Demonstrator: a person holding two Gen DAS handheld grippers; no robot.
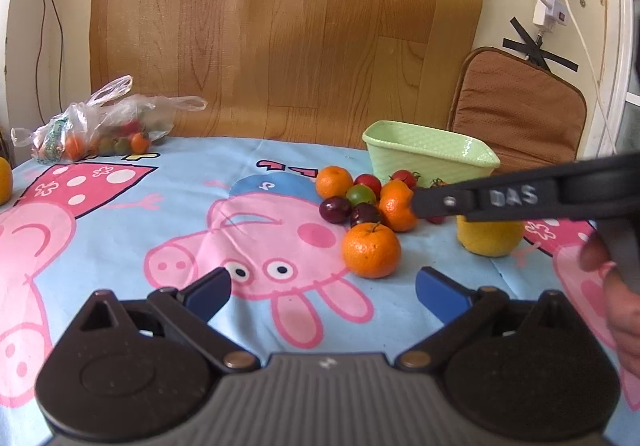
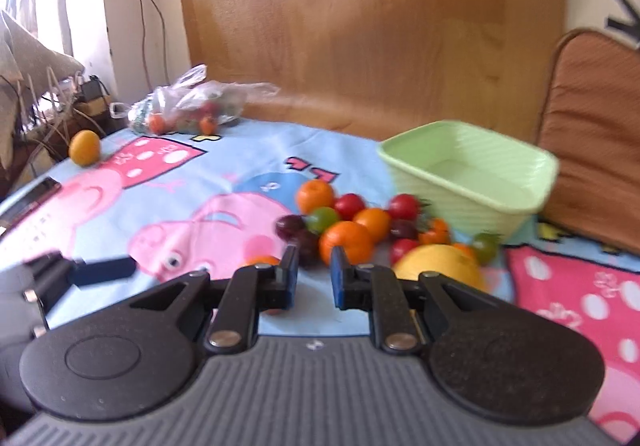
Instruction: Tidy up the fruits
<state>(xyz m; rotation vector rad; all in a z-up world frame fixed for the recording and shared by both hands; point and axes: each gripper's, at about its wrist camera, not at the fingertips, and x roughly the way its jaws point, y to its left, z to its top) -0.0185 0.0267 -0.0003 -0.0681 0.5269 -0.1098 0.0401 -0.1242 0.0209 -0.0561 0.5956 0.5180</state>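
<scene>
Fruits [image 2: 346, 240] — glossy oranges, tomatoes, plums — cluster beside green basket [image 2: 472, 174]; right jaws pressed together, left spread.

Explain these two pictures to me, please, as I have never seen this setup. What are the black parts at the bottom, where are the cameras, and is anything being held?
There is no robot here. A person holds a hand-operated gripper in each hand, and a wide-angle camera on each one looks forward along its two fingers. The left wrist view shows the left gripper with its fingers wide open and empty. The black bar coming in from the right is the right gripper seen from the side. The right wrist view looks along that same gripper: its fingers are drawn close together with nothing between them. On the cartoon tablecloth lie oranges, smaller red, green and dark fruits, a large yellow fruit and an empty green basket. A plastic bag with more fruit sits at the far edge.
</scene>
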